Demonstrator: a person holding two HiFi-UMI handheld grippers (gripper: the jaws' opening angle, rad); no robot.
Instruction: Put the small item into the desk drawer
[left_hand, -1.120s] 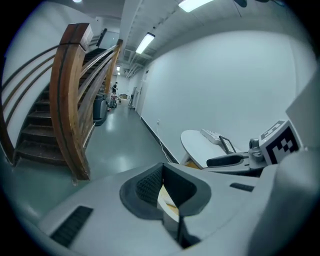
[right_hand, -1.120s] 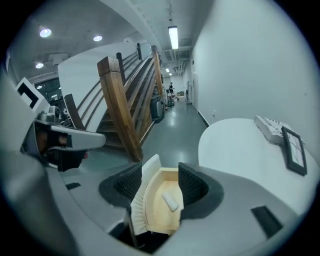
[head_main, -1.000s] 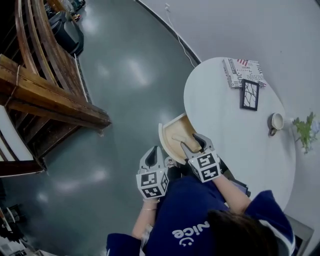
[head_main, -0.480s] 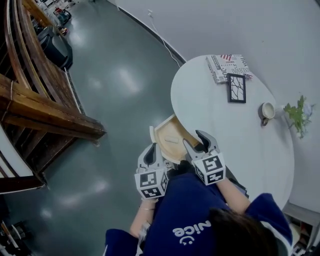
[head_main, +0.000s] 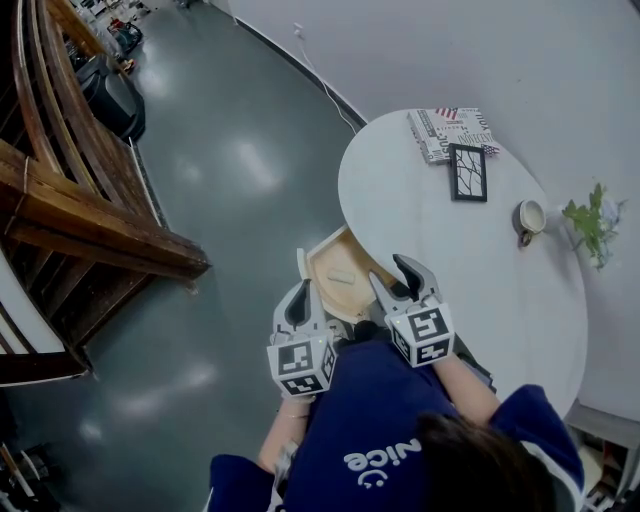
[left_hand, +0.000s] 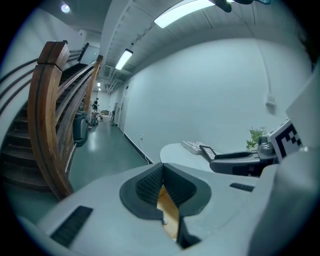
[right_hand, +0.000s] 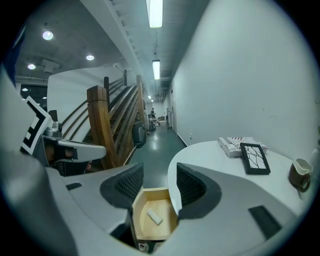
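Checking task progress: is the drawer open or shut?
Open: drawer sticks out past the table edge, small white item lying inside.

The open drawer (head_main: 325, 290) reaches under the white worktop (head_main: 440, 230), which hides its far side. In the left gripper view only a sliver of its wood shows. The booklet's (head_main: 445, 132) print is too small to read. The bottom edge crops the person (head_main: 400, 450).
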